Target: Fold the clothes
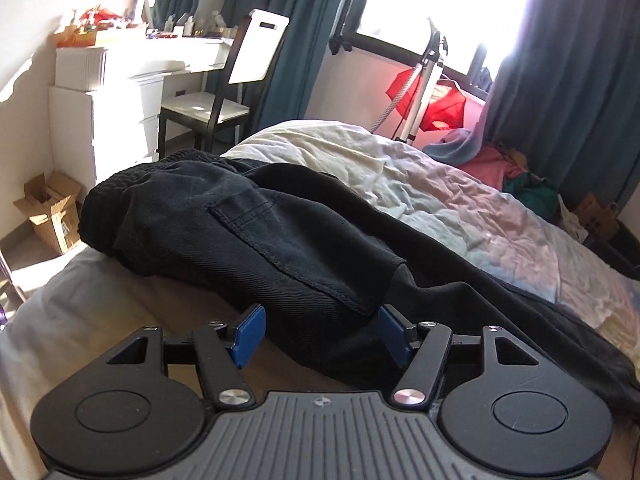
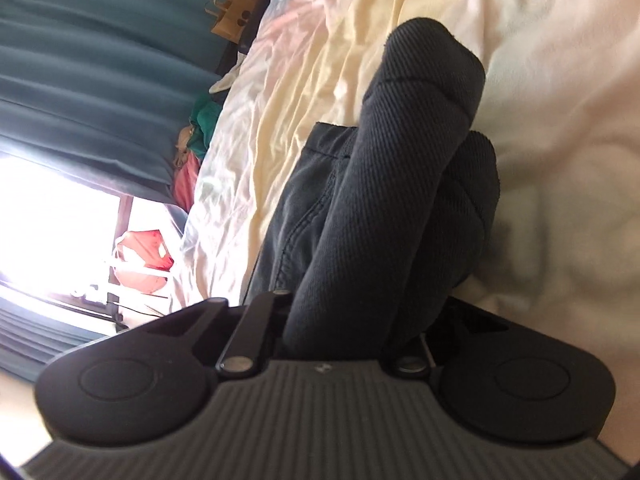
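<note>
From the left wrist, the left tongs (image 1: 320,330) stood open over the black trousers (image 1: 248,232), which lay bunched on the bed (image 1: 460,196), their blue pads (image 1: 249,334) pressing nothing. From the right wrist, the right tongs (image 2: 344,320) had clamped the trousers' ribbed cuff (image 2: 400,168), probably to anchor the fold.

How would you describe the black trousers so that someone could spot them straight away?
Find the bed with its rumpled pale cover. The black trousers lie across its near side, waistband towards the white dresser. Unlike the bright clothes heaped by the curtains, they are plain black with a stitched pocket.
</note>
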### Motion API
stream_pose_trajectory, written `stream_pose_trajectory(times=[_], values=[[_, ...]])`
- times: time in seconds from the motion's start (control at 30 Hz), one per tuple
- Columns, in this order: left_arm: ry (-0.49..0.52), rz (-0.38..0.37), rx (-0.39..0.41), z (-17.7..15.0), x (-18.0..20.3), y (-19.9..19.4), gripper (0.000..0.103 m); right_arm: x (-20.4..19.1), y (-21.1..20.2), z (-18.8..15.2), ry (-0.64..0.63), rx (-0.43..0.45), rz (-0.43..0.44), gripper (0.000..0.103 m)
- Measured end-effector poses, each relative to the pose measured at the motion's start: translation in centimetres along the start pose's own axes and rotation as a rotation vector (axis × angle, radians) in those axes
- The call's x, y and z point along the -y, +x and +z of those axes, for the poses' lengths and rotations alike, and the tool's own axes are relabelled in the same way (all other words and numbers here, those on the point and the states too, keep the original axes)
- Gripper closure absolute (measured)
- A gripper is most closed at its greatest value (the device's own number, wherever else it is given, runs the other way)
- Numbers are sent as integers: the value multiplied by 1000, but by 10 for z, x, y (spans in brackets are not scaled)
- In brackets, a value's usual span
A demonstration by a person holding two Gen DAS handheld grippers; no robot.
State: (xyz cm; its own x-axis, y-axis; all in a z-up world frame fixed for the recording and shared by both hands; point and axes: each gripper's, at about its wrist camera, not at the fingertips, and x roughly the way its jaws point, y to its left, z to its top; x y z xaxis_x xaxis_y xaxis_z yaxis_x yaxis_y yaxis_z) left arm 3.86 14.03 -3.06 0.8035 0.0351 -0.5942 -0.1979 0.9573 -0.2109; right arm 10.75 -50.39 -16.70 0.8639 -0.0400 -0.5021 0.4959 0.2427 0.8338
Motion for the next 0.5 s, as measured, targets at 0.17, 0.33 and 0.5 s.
stream_pose_trajectory(times=[0.17, 0.33, 0.5], values=[[135, -2, 100, -10, 34, -10, 33, -1, -6, 0, 4, 30, 16, 92], [230, -50, 94, -1, 68, 6, 30, 2, -8, 2, 18, 38, 28, 93], [324, -123, 87, 10, 113, 44, 24, -1, -4, 6, 19, 40, 26, 93]])
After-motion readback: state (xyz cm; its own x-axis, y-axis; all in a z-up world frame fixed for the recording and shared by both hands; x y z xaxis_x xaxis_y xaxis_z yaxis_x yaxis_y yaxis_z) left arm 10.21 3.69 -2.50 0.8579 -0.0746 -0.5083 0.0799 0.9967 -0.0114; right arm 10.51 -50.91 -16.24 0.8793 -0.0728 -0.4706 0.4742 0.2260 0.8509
